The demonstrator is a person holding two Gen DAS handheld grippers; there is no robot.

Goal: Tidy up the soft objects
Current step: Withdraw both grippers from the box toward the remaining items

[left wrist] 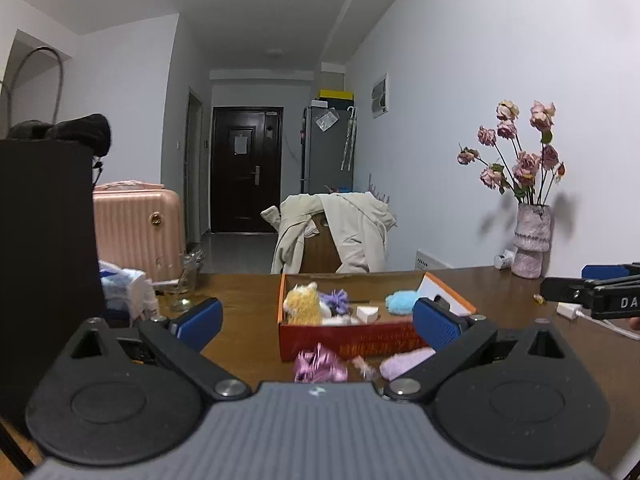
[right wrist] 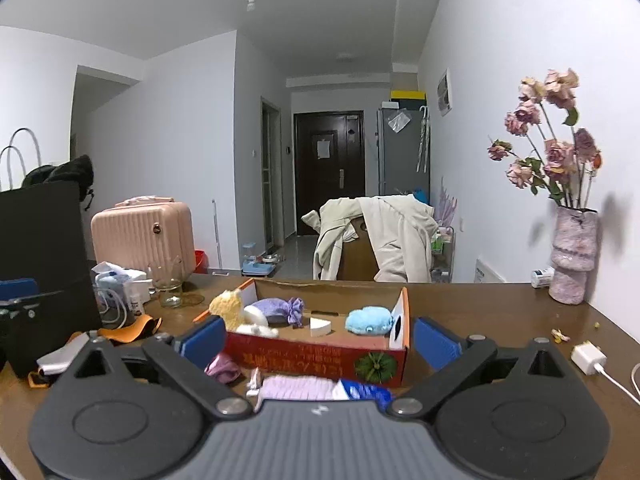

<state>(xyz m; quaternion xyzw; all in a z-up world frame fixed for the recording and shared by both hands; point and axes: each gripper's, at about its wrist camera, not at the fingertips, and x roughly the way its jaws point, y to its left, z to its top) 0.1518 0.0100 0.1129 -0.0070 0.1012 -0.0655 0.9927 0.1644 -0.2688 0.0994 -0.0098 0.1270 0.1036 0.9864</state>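
Brown wooden surface (right wrist: 500,304) fills the near ground, with a hallway, a dark door and a draped chair behind it; a vase of dried roses (right wrist: 572,256) stands at the far right against the wall.

An open red cardboard box (right wrist: 320,356) sits in the middle and serves as landmark; inside it lie a yellow plush toy (right wrist: 228,310), a purple pouch (right wrist: 276,308), a white wedge (right wrist: 320,327) and a blue fluffy toy (right wrist: 369,321).

Just in front of the box, outside it, lie a shiny pink bow (left wrist: 320,366) toward its left end and a lilac knitted piece (right wrist: 298,387) toward the middle; the knitted piece runs lengthwise along the box's front wall, roughly crosswise to both tools.

Left tool (left wrist: 318,320) has its blue pads spread wide with nothing between them; right tool (right wrist: 320,340) likewise stands wide apart and empty.

Judging from the views, the knitted piece lies straight ahead of and below the right tool, so that hand seems nearer; the bow sits nearer the left tool.
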